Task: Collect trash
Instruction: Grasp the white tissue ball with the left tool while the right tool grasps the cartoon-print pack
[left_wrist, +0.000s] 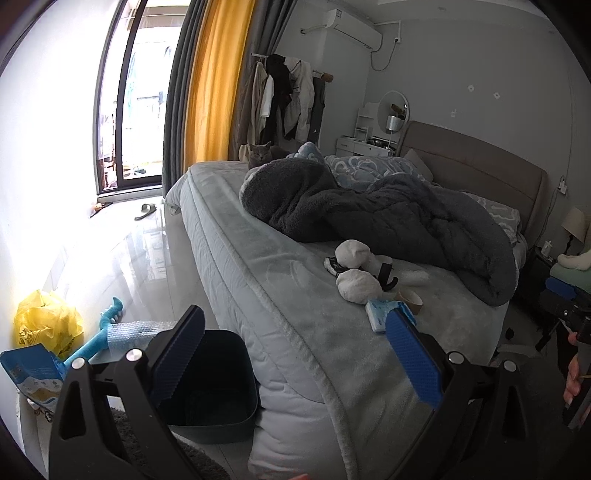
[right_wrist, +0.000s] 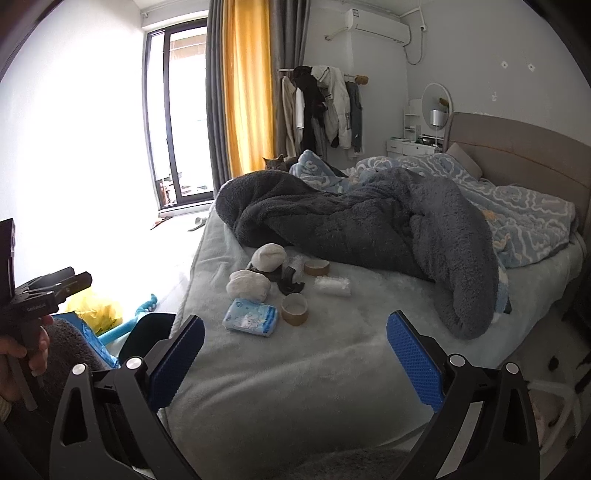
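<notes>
Trash lies on the bed (right_wrist: 332, 369) near its foot: a blue tissue pack (right_wrist: 251, 316), two brown tape rolls (right_wrist: 294, 309) (right_wrist: 316, 267), a clear plastic wad (right_wrist: 332, 285), two white sock balls (right_wrist: 248, 283) and black scraps (right_wrist: 290, 282). The same pile shows in the left wrist view (left_wrist: 369, 275). A dark bin (left_wrist: 218, 384) stands on the floor by the bed corner. My left gripper (left_wrist: 295, 350) is open and empty above the bed edge and bin. My right gripper (right_wrist: 295, 354) is open and empty, short of the tissue pack.
A grey blanket (right_wrist: 369, 221) is heaped across the bed, and a grey cat (right_wrist: 275, 162) sits behind it. On the floor left of the bin lie a yellow bag (left_wrist: 48, 321), a blue packet (left_wrist: 33, 376), bubble wrap (left_wrist: 136, 332) and a teal toy (left_wrist: 107, 321).
</notes>
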